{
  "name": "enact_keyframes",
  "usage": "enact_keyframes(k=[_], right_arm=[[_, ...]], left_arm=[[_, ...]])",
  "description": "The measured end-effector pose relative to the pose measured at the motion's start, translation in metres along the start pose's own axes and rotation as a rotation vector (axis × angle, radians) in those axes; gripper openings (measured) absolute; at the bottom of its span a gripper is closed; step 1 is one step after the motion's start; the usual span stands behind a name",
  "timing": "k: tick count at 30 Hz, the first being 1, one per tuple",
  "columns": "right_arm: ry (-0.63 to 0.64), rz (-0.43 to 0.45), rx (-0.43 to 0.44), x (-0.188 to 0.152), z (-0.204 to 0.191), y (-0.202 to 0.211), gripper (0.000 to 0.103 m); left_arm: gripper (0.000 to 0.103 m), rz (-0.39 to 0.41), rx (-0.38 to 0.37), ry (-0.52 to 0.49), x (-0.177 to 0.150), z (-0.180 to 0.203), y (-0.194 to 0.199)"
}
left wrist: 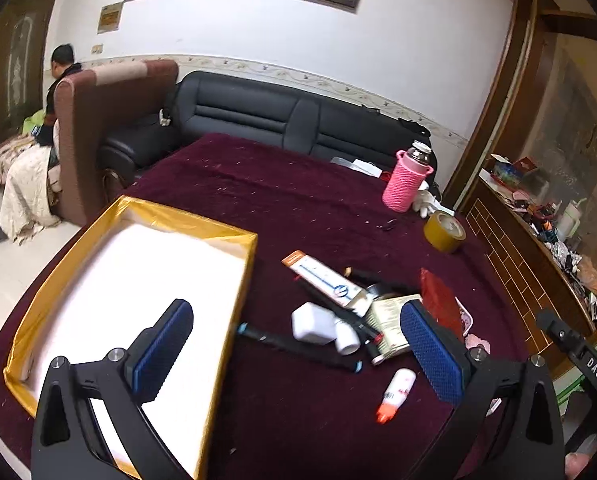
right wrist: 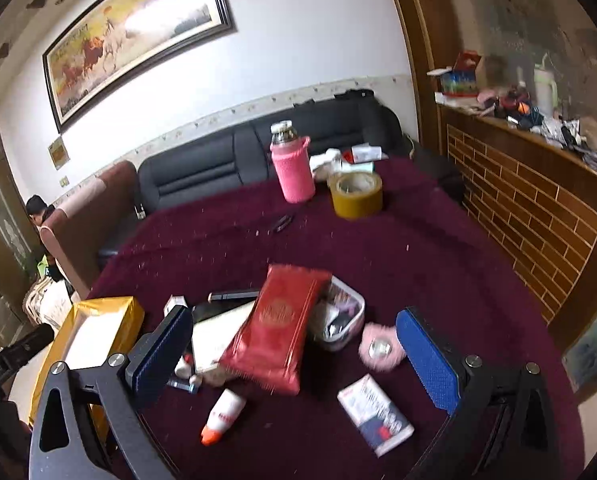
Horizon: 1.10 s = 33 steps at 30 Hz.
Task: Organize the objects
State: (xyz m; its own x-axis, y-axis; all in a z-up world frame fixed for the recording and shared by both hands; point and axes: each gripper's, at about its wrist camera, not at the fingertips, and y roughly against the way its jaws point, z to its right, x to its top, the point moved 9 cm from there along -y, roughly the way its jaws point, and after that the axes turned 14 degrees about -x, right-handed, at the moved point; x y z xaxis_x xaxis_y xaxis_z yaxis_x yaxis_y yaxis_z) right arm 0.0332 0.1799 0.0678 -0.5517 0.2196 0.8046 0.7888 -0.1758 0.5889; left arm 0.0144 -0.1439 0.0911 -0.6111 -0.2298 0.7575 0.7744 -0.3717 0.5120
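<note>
A gold box point(left wrist: 234, 236) with a white lining lies open at the table's left; it also shows in the right wrist view point(right wrist: 134, 312). A heap of small things lies beside it: a red packet point(right wrist: 282, 324), a white bottle point(left wrist: 314, 324), a long white carton point(left wrist: 326, 280), a black pen point(left wrist: 298, 346), an orange-capped tube point(right wrist: 224, 414) and a small white box point(right wrist: 374, 416). My left gripper point(left wrist: 298, 354) is open above the box edge and the heap. My right gripper point(right wrist: 294, 360) is open over the red packet. Both are empty.
A pink-sleeved bottle point(right wrist: 292, 170) and a roll of brown tape point(right wrist: 356, 196) stand at the far side of the maroon tablecloth point(right wrist: 418, 260). A black sofa point(left wrist: 258, 116) is behind the table. A cluttered wooden counter point(right wrist: 530, 184) runs along the right.
</note>
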Motion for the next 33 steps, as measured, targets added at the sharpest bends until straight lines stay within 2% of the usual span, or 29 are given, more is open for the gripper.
enact_keyframes(k=[2,4,7,8,10,12,15,18,19,21,23,26,29,33], right_arm=[[-0.002,0.066,-0.027,0.000,0.002,0.018,0.103],[-0.009,0.173,-0.053,0.004,0.005,0.039,0.103],[-0.015,0.228,0.009,0.005,-0.001,0.043,0.103],[-0.009,0.197,0.033,0.003,-0.003,0.034,0.103],[0.024,0.051,-0.012,-0.007,-0.002,0.002,0.103],[0.025,-0.057,0.029,-0.014,-0.004,-0.023,0.103],[0.002,-0.111,0.048,-0.012,-0.003,-0.046,0.103],[0.021,-0.149,0.087,-0.015,-0.019,-0.065,0.103],[0.031,-0.164,0.117,-0.017,-0.030,-0.069,0.103],[0.052,-0.220,0.253,-0.025,-0.065,-0.075,0.103],[0.058,-0.290,0.482,-0.033,-0.106,-0.071,0.103],[0.098,-0.398,0.710,-0.052,-0.157,-0.060,0.103],[0.140,-0.461,0.771,-0.073,-0.190,-0.057,0.103],[0.189,-0.514,0.749,-0.089,-0.217,-0.071,0.103]], left_arm=[[0.103,-0.009,-0.008,0.017,-0.006,-0.006,0.004],[0.103,-0.031,-0.008,0.023,-0.013,-0.011,0.002],[0.103,-0.064,-0.018,0.039,-0.021,-0.014,-0.008],[0.103,-0.075,-0.027,0.049,-0.024,-0.015,-0.012],[0.103,-0.093,-0.047,0.059,-0.029,-0.014,-0.024],[0.103,-0.106,-0.049,0.045,-0.032,-0.010,-0.037],[0.103,-0.146,-0.059,-0.003,-0.041,0.000,-0.062],[0.103,-0.222,-0.083,-0.015,-0.055,0.003,-0.085],[0.103,-0.240,-0.090,-0.012,-0.058,0.003,-0.088],[0.103,-0.263,-0.127,-0.006,-0.061,0.003,-0.089],[0.103,-0.257,-0.158,-0.025,-0.062,0.006,-0.082],[0.103,-0.223,-0.175,-0.084,-0.061,0.007,-0.063],[0.103,-0.175,-0.173,-0.126,-0.059,0.002,-0.041],[0.103,-0.128,-0.158,-0.173,-0.059,-0.011,-0.012]])
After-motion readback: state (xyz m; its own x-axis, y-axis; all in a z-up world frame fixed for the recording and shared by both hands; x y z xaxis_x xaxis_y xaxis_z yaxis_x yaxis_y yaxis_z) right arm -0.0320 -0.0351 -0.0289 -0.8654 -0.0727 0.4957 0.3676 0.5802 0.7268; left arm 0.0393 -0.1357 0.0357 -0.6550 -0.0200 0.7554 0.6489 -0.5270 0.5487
